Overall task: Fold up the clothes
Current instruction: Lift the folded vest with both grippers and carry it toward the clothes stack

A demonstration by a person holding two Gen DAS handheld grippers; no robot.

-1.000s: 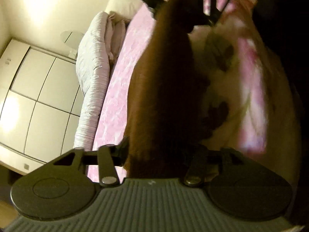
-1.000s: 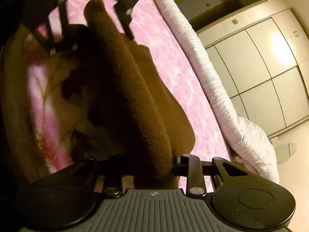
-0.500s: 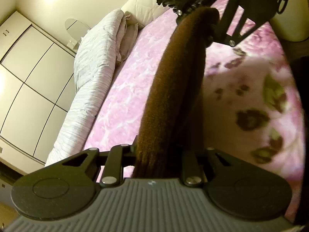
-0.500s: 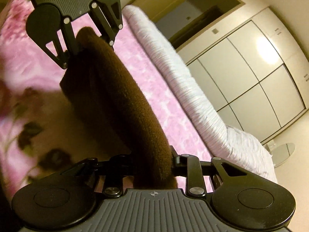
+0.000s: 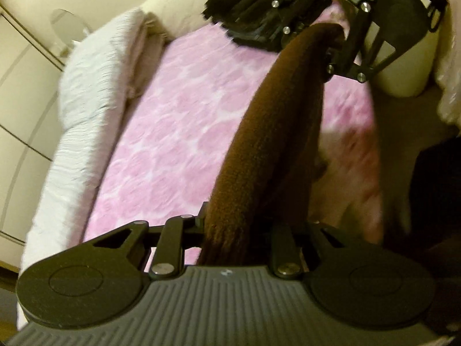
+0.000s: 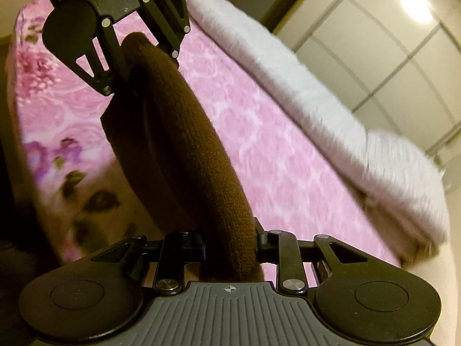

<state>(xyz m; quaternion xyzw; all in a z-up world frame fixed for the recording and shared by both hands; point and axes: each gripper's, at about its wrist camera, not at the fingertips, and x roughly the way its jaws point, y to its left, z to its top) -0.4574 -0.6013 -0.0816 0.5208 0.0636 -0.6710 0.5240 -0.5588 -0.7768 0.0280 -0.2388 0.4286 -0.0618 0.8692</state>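
A brown garment is held stretched above the pink bed, each end clamped by left tool and right tool.

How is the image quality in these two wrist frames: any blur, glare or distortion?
Left wrist: warm dim light, motion smear over the floral part of the pink bedsheet; the brown knitted garment is fairly sharp. Right wrist: lamp glare on the cream wardrobe doors, the white ribbed duvet streaked, fisheye bending the door lines.
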